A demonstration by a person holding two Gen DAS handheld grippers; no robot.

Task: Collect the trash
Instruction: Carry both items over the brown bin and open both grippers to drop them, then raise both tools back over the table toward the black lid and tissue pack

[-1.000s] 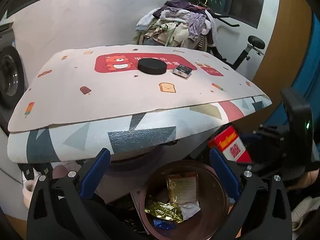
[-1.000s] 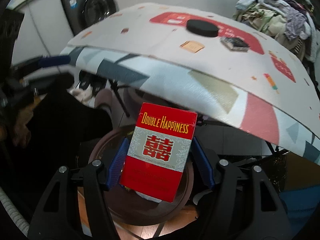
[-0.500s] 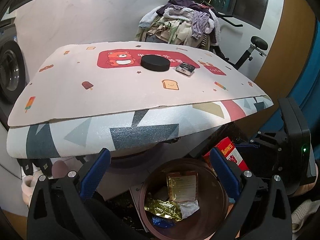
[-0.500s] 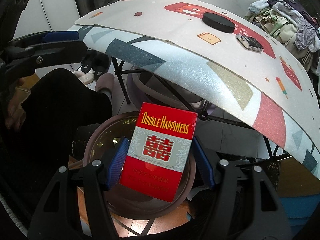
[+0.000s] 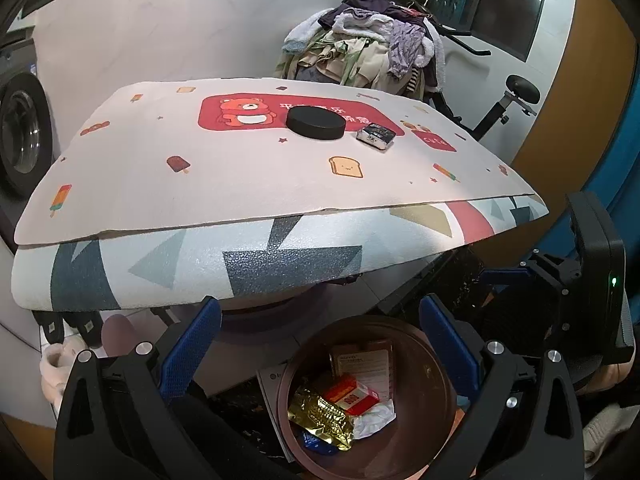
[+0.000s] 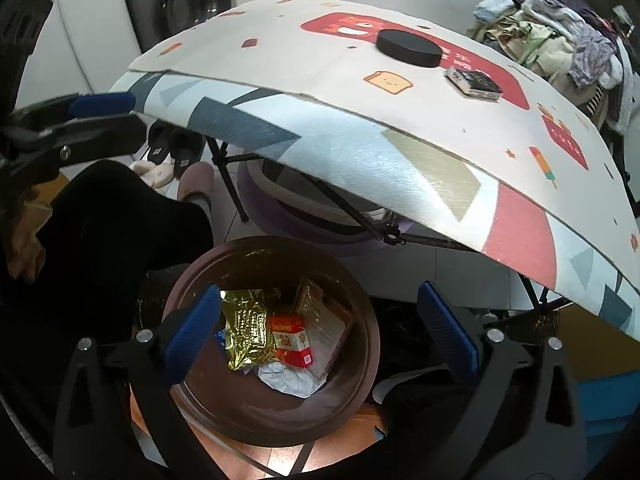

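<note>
Below the front edge of the surface (image 6: 400, 148): a bin (image 6: 360, 408) holding a cigarette box (image 6: 292, 340), foil wrapper (image 6: 246, 330) to its left, crumpled paper (image 6: 292, 380) in front. On the surface: a round lid (image 6: 409, 48), a small packet (image 6: 474, 83) just right. Behind: piled clothes (image 5: 368, 52).

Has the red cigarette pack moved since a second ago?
Yes. The red cigarette pack has dropped from between the right hand-held gripper fingers down into the brown trash bin, beside the gold wrapper.
</note>
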